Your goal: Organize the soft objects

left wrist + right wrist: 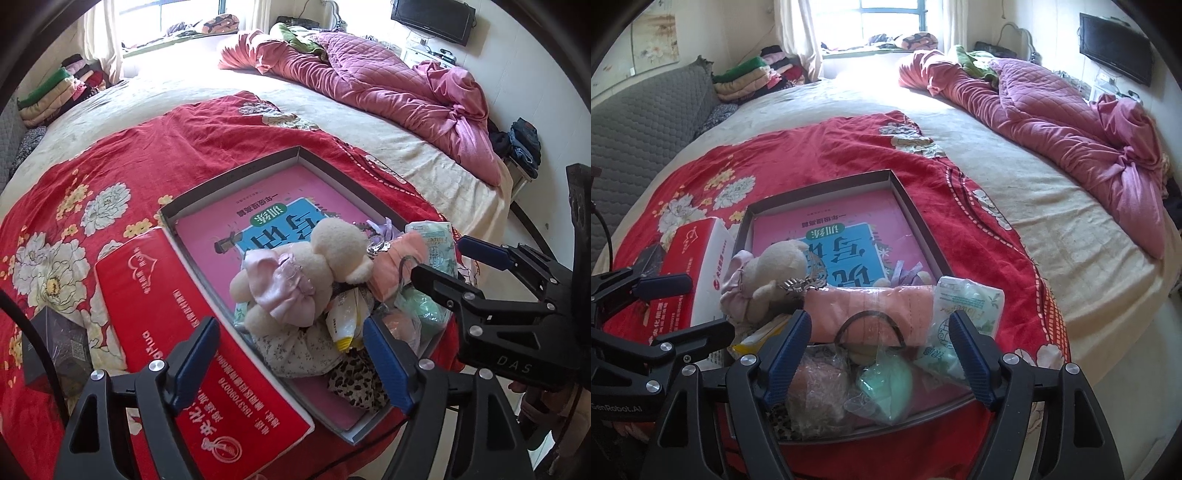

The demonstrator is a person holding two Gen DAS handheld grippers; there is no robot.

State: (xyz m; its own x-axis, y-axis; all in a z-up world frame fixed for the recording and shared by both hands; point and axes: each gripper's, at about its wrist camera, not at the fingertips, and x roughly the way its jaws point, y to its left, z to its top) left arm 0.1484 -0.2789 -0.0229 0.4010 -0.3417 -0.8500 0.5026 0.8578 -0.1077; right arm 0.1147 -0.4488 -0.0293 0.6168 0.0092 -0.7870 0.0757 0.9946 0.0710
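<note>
Shallow grey box (236, 173), open-topped, lies flat on the red floral blanket, a pink-and-blue book flat on its floor. Soft items are heaped at the box's 5 o'clock end. Cream plush toy (306, 273) in pink dress lies on top. Peach cloth roll (871, 314) at its 3 o'clock. Mint-green bagged item (886, 384) at 5 o'clock; leopard-print cloth (354, 384) at 6, under the heap.

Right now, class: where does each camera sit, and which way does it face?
Left wrist: on the left gripper, angled down over the tray and plush toy; the right gripper shows at right.
Right wrist: on the right gripper, angled down at the tray's near end; the left gripper shows at left.
Shared: tray, toy, red box, bed.
</note>
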